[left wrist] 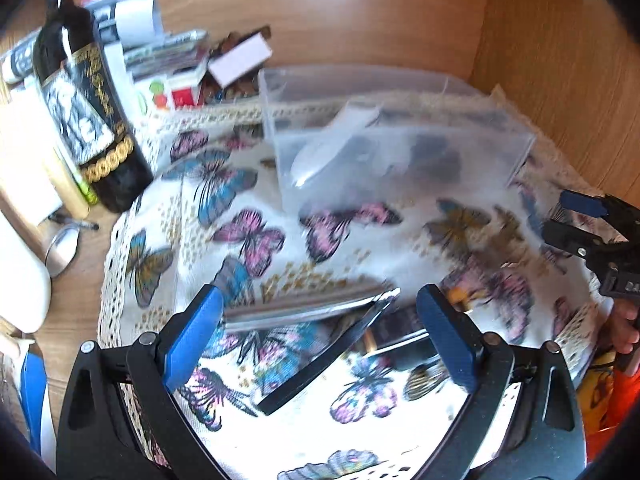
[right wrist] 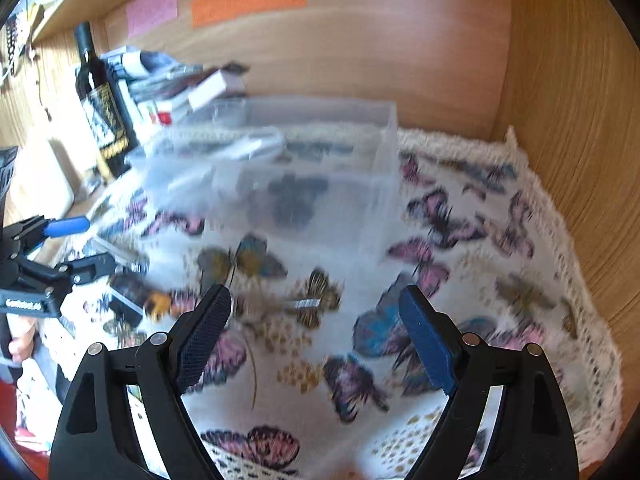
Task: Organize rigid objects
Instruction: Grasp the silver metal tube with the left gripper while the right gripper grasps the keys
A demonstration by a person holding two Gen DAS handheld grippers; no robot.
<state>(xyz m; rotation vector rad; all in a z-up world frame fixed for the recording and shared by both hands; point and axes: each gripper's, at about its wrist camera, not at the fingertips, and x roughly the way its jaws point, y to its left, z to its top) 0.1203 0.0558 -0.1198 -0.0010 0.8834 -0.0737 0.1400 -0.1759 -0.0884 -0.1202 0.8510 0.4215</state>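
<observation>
My left gripper [left wrist: 320,308] is open, its blue pads on either side of a flat dark-edged rectangular object [left wrist: 320,352] that lies tilted on the butterfly cloth [left wrist: 256,240]. A clear plastic box [left wrist: 392,140] with dark and silvery items inside stands behind it. My right gripper [right wrist: 316,304] is open and empty over the cloth [right wrist: 460,240], in front of the same box [right wrist: 280,184]. A small striped metal piece [right wrist: 308,304] lies on the cloth between its fingers. The left gripper shows at the left of the right wrist view [right wrist: 76,248]. Both views are blurred.
A dark wine bottle [left wrist: 84,108] stands at the left with boxes and papers [left wrist: 172,60] stacked behind it. Wooden walls [right wrist: 560,120] close the back and right side. A small dark and orange object [right wrist: 140,296] lies on the cloth at the left.
</observation>
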